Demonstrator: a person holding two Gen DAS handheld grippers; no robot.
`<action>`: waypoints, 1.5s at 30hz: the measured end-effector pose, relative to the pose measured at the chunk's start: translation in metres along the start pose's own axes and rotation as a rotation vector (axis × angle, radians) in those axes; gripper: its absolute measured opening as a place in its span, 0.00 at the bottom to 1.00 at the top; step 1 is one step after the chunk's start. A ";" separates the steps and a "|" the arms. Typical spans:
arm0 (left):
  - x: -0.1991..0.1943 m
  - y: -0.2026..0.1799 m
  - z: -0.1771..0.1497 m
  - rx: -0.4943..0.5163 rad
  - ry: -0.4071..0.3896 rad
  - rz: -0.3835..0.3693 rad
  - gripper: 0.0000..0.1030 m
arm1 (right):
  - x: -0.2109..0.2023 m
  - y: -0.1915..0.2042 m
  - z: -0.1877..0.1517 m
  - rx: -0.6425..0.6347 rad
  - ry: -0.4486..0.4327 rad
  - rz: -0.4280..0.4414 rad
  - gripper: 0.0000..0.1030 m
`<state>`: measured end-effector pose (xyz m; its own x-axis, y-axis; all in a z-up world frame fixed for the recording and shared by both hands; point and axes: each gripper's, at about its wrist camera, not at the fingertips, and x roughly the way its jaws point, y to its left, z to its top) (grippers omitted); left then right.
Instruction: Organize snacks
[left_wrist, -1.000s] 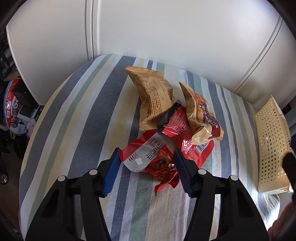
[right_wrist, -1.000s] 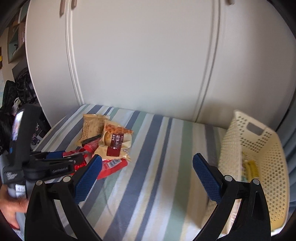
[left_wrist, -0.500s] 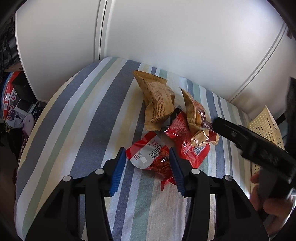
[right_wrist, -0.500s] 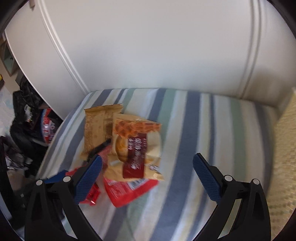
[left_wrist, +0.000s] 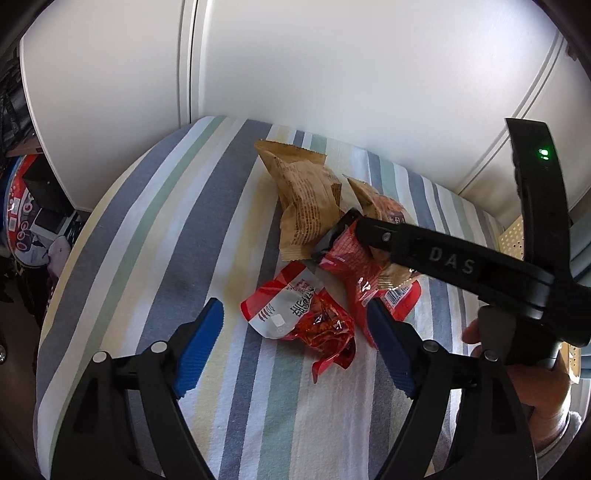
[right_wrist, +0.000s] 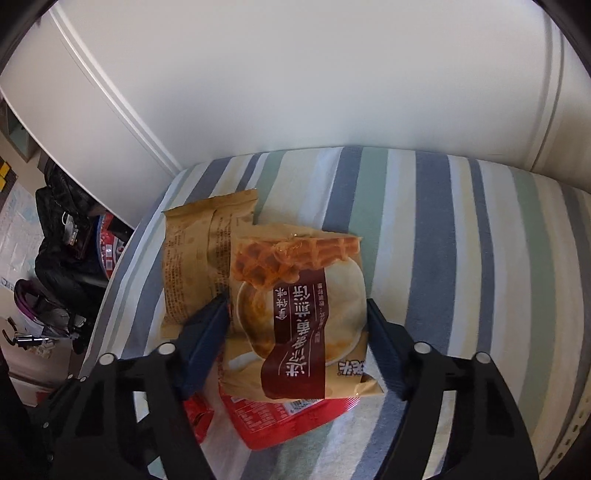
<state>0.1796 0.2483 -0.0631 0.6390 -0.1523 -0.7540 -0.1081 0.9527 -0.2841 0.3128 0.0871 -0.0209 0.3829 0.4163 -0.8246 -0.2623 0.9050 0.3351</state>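
On the striped cloth lies a pile of snack packets. My left gripper is open, its blue pads either side of a red-and-white packet, just short of it. A brown packet and a flat red packet lie beyond. My right gripper is open and straddles the waffle packet, pads right at its two sides. That packet rests on the flat red packet, beside the brown packet. The right gripper's arm crosses the left wrist view.
White cupboard doors stand right behind the table. A cream perforated basket sits at the right edge, its rim just showing. A hand holds the right gripper. Dark clutter lies on the floor to the left.
My right gripper swung left from the basket side to the pile, came down over the waffle packet, and its jaws narrowed a little. My left gripper pulled back slightly from the red-and-white packet.
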 end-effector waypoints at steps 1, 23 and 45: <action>0.001 -0.001 0.000 0.002 0.005 0.001 0.79 | -0.001 -0.001 -0.001 0.000 -0.004 0.008 0.63; 0.023 -0.016 0.013 0.052 0.102 0.004 0.39 | -0.085 -0.010 -0.036 -0.035 -0.233 -0.093 0.55; -0.057 -0.024 -0.002 0.094 -0.121 -0.054 0.34 | -0.189 -0.033 -0.073 0.024 -0.416 -0.052 0.56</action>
<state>0.1442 0.2337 -0.0151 0.7297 -0.1767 -0.6605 -0.0030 0.9652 -0.2615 0.1842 -0.0280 0.0909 0.7212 0.3655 -0.5884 -0.2143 0.9255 0.3122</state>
